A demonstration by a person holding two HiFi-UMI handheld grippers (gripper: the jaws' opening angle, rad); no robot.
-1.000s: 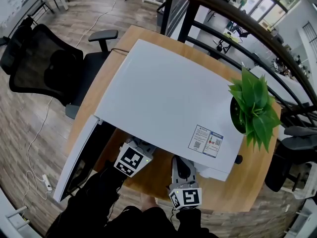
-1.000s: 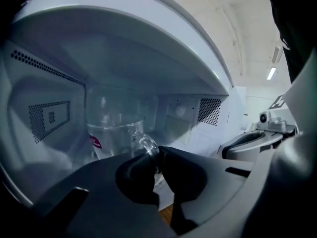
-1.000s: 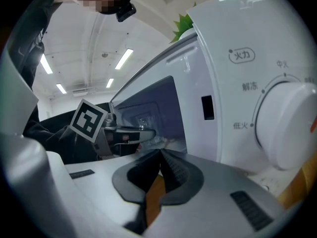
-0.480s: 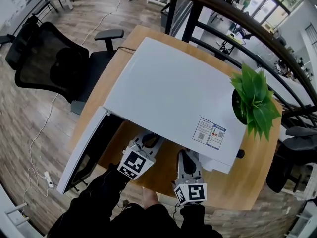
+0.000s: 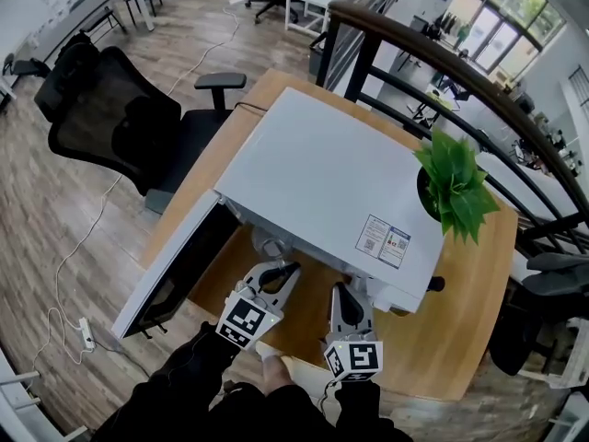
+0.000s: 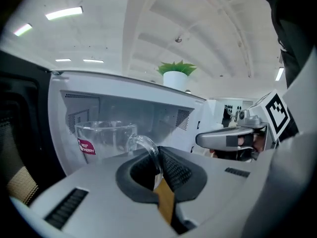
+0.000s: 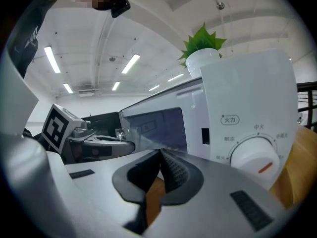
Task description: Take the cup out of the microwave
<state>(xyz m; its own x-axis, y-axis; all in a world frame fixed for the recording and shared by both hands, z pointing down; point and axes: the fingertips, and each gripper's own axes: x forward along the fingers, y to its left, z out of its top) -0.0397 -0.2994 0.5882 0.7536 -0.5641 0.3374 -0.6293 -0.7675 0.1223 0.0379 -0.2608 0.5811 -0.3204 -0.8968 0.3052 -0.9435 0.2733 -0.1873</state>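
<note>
The white microwave (image 5: 322,182) stands on the wooden table (image 5: 460,339) with its door (image 5: 175,265) swung open to the left. A clear glass cup (image 6: 101,138) with a red label hangs at the mouth of the cavity. My left gripper (image 6: 159,157) is shut on its curved handle (image 6: 146,145). From above, the cup (image 5: 269,245) shows just in front of the oven's front edge, ahead of my left gripper (image 5: 276,273). My right gripper (image 5: 348,297) is shut and empty, in front of the control panel (image 7: 247,108) and its dial (image 7: 255,157).
A potted green plant (image 5: 456,187) sits on the microwave's right rear corner. A black office chair (image 5: 110,118) stands left of the table on the wood floor. A dark railing (image 5: 442,53) runs behind the table.
My left gripper has drawn back toward me with the cup, which now shows in front of the oven. The right gripper has risen slightly.
</note>
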